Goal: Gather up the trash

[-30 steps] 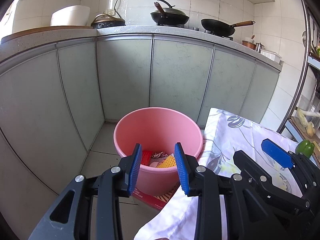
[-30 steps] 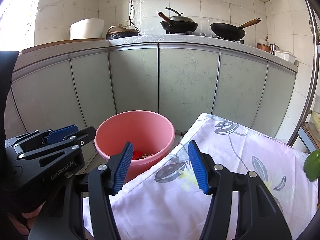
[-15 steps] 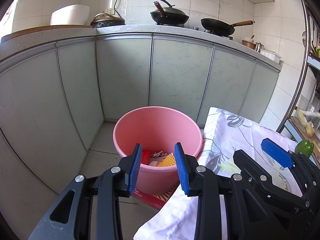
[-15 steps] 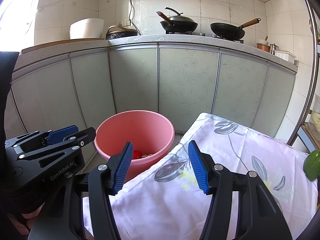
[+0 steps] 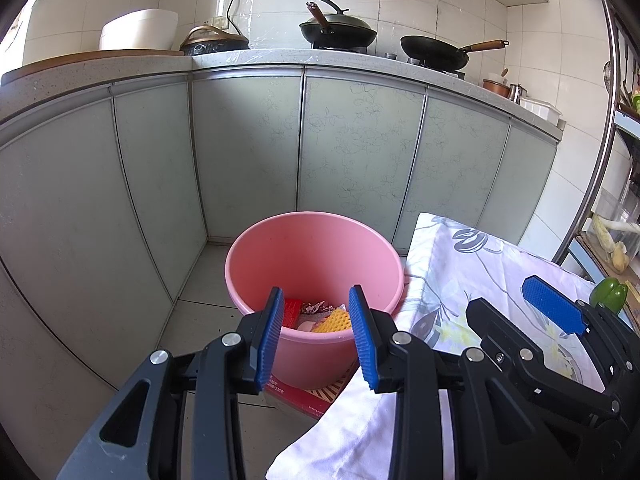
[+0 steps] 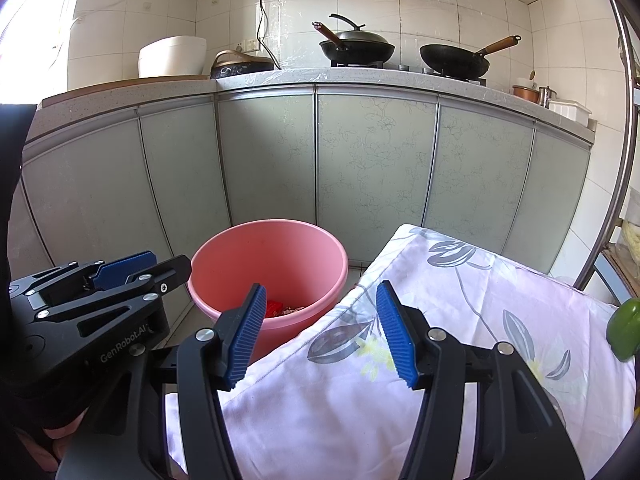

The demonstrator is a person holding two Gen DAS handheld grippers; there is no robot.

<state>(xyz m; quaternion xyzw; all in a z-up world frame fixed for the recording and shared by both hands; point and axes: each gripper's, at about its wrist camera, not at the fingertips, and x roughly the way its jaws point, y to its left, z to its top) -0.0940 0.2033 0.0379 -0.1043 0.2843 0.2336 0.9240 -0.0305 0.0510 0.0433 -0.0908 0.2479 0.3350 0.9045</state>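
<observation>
Left gripper (image 5: pixel 316 328): jaws parted, nothing between the blue pads (image 5: pixel 270 336). Aimed down and forward at the pink bucket (image 5: pixel 316 248) on the tiled floor (image 5: pixel 200 312). Bucket directly ahead of the left jaws, its near rim just beyond the fingertips. Trash (image 5: pixel 316 314) at the bottom of the bucket, seen through the gap between the jaws: a red wrapper (image 5: pixel 292 310), a crumpled printed wrapper (image 5: pixel 314 307) and a yellow waffle-patterned piece (image 5: pixel 338 320). Red flat box (image 5: pixel 308 398) under the bucket, below the left jaws.

Right gripper (image 6: pixel 320 332): jaws parted wider, nothing between the pads. Held over the near-left corner of the desk, which is covered by a white flowered cloth (image 6: pixel 460 320). Cloth below and to the right of the right jaws; bucket ahead and to the left of them, beside the desk edge. Green pepper (image 6: pixel 624 328) on the cloth, far to the right of the right jaws, partly cut off by the picture edge.

Left gripper visible to the left of the right jaws in the right wrist view, with part of a hand (image 6: pixel 52 440) under it.

Behind the bucket: grey-green cabinet doors (image 5: pixel 352 152). Above them, well beyond both jaws: two black pans (image 5: pixel 338 32), a white rice cooker (image 5: pixel 140 30).
</observation>
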